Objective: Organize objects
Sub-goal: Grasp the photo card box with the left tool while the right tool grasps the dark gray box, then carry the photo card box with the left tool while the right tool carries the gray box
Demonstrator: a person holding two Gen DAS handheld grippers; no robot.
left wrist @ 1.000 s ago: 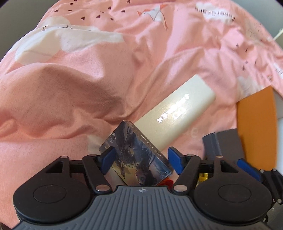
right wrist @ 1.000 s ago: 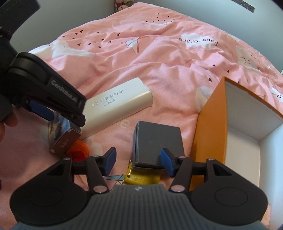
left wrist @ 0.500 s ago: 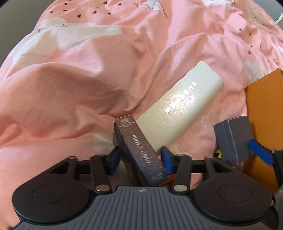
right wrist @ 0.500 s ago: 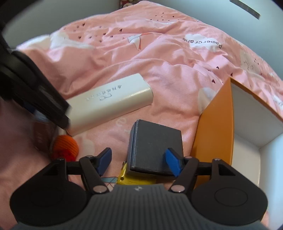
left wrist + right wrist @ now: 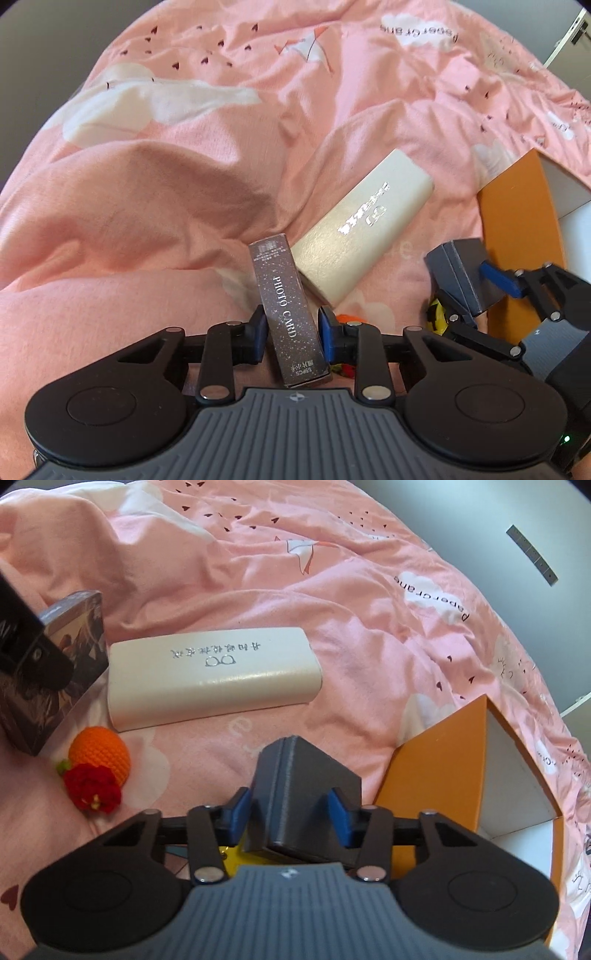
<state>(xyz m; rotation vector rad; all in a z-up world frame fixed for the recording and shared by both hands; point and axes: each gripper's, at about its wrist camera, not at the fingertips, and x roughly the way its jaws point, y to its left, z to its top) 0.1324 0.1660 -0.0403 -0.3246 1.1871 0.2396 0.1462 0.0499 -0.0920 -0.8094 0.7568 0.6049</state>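
Observation:
A dark box marked PHOTO CARD (image 5: 286, 295) stands on its narrow edge between the pads of my left gripper (image 5: 291, 330). The jaws are closing and the pads press on both its sides. In the right wrist view the same box (image 5: 85, 635) hangs at the far left under the left gripper's black body. My right gripper (image 5: 290, 816) is closing on a dark grey box (image 5: 306, 775), tipped up off the bed with a blue pad on each side. The left wrist view shows that grey box (image 5: 454, 269) held beside the open orange box (image 5: 517, 221).
A cream glasses case (image 5: 214, 679) lies on the pink duvet (image 5: 369, 627) between the grippers. A crocheted orange (image 5: 99, 757) and a red crocheted flower (image 5: 92, 790) lie left of the right gripper. Something yellow (image 5: 232, 853) sits under the grey box. The orange box (image 5: 436, 768) has a white inside.
The left jaws closed on the photo card box, which turned onto its edge and rose. The right jaws widened, then closed on the grey box and tipped it up off the yellow thing.

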